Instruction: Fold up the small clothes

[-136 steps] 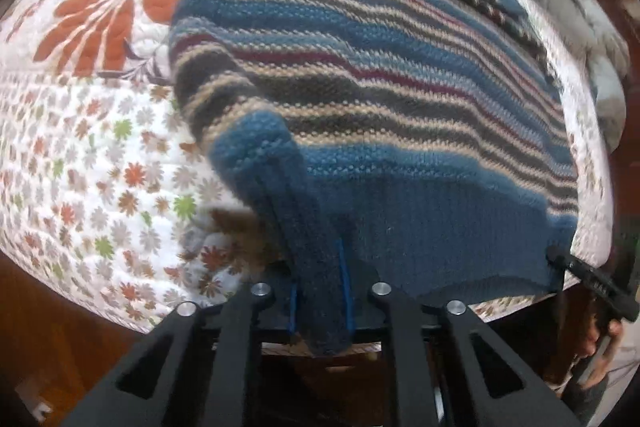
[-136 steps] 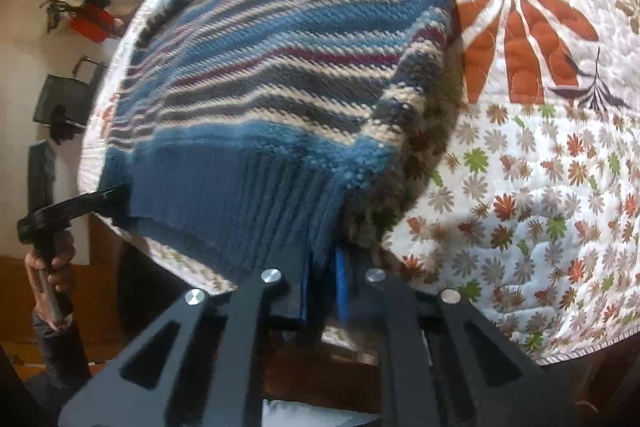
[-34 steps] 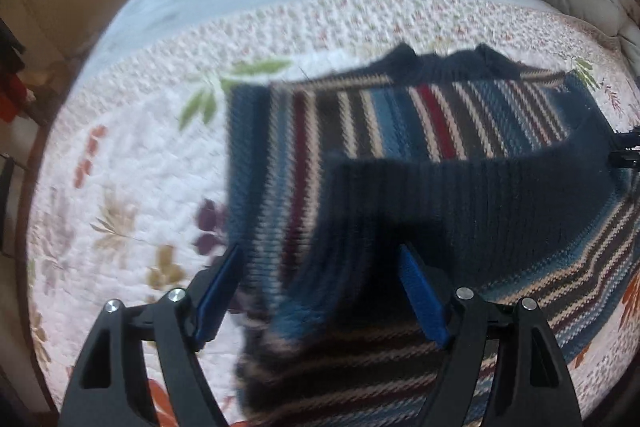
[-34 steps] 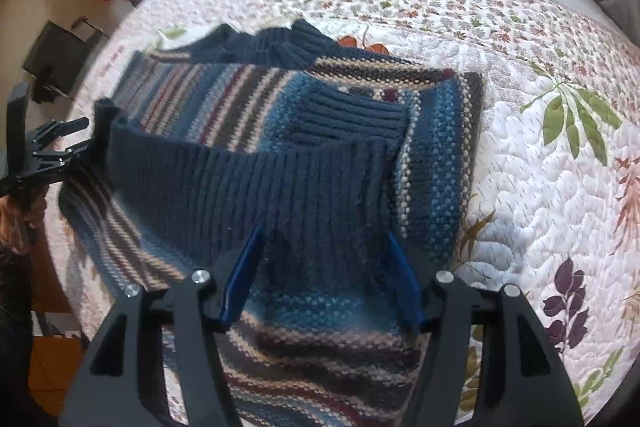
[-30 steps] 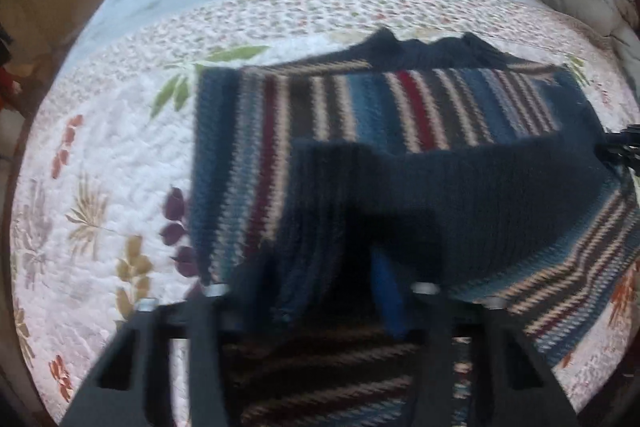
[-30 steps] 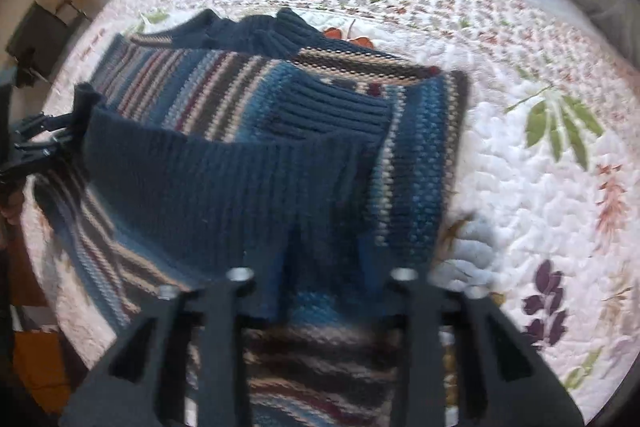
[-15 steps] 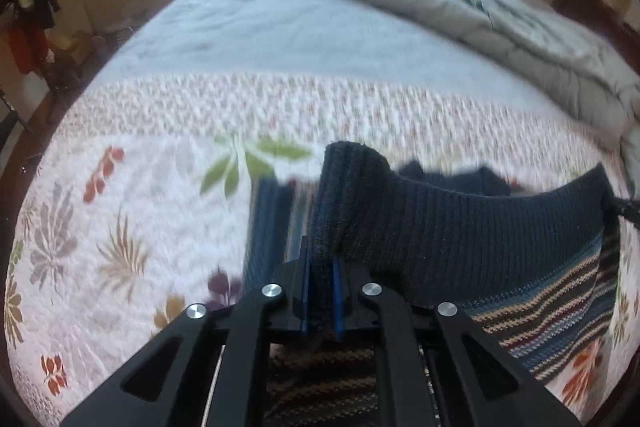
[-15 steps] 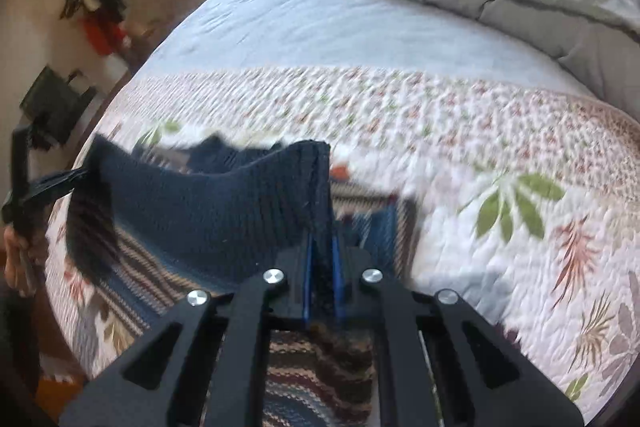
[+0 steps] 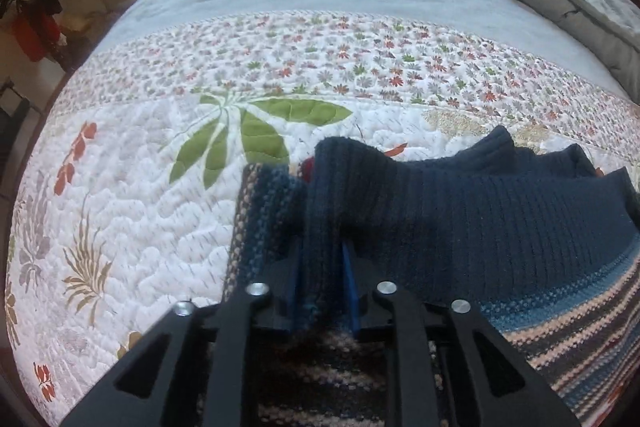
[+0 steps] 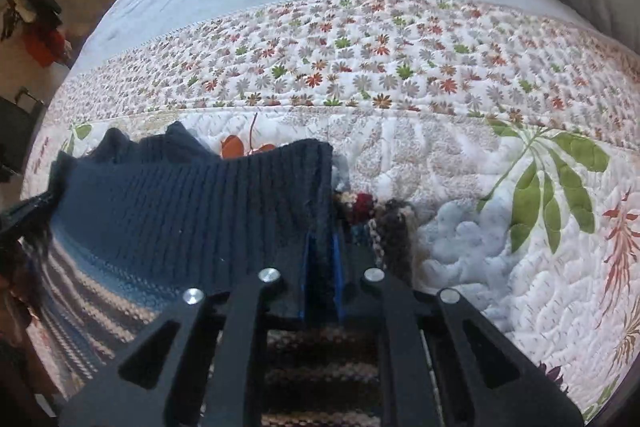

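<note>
Both grippers clamp the navy ribbed hem of the striped sweater (image 9: 460, 227), left gripper (image 9: 322, 291) and right gripper (image 10: 320, 275) pinching opposite corners just ahead over the quilted bed (image 10: 440, 155); soft, floppy knit, best held by that thick hem.

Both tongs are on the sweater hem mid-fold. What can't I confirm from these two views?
- Sleeves and collar alignment: hidden behind the raised navy hem in both views.
- Sweater near edge: cut off by the frame and tong bodies.
- Left tongs and right tongs: grip depth hidden by fabric.
</note>
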{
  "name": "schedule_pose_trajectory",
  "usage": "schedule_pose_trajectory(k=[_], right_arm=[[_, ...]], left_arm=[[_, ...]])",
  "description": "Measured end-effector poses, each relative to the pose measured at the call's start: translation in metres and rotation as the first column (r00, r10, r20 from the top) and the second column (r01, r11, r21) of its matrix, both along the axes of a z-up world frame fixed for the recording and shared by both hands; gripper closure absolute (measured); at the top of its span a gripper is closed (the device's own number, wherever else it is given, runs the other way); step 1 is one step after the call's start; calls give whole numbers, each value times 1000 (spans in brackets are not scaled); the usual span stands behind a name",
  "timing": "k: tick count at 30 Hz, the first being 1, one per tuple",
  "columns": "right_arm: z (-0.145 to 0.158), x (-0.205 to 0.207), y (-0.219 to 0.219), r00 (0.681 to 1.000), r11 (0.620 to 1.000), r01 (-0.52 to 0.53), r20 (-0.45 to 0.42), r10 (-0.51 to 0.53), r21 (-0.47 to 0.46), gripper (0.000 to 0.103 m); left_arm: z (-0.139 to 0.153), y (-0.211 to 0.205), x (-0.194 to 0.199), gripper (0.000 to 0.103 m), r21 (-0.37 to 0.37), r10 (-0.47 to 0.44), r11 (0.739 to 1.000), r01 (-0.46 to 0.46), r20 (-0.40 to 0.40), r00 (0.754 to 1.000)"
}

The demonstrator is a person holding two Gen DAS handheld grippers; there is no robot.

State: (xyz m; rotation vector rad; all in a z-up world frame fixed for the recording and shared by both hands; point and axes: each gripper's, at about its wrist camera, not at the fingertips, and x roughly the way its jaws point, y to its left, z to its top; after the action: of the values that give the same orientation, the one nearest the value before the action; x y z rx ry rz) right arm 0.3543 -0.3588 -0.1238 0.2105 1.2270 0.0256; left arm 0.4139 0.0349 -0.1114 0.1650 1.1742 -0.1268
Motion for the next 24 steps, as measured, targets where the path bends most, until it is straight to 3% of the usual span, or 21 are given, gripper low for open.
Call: schedule_pose_trajectory(k=[1,2,5,9,11,12,16,17,19,21,24], right_arm=[[4,-2,0,1000,1000,-6,4,6,5,87],[8,-5,1,1000,1000,-9,7,9,5,81],[26,-25,-4,999,1000,-25,24,25,4,60],[47,-72,-10,998,998,-57,26,56,33,55],[53,-103,-13,998,997,-66,17,65,38,41],[55,-118,-15,998,997,-66,11,66,46,39],[54,-173,-22,998,993,-54,-3,55,107,38],[50,-187,-27,999,987,-40,-16,43,158,38],[40,-199,-27,998,975,-33,-40,42,218,38],[40,-207,-25,998,975,-22,-54,35,221,38],[34,-205,-17,997,962,-23,-70,44,272,35]], left_arm=[[3,1,-2,62,9,2,1000,-2,-2,1000],[7,2,-4,47,22,0,1000,0,-1,1000],[25,11,-24,34,48,-20,999,18,36,999],[37,46,-59,32,-23,12,1000,-12,-10,1000],[40,67,-85,32,-23,33,999,-33,-7,999],[40,74,-96,31,-15,39,999,-39,2,999],[39,103,-141,30,-33,61,998,-61,5,998],[37,106,-153,30,-51,59,997,-59,1,998],[34,106,-164,30,-73,37,997,-37,4,999],[33,102,-171,30,-80,22,997,-20,17,1000],[27,94,-170,30,-109,11,994,-13,-17,1000]])
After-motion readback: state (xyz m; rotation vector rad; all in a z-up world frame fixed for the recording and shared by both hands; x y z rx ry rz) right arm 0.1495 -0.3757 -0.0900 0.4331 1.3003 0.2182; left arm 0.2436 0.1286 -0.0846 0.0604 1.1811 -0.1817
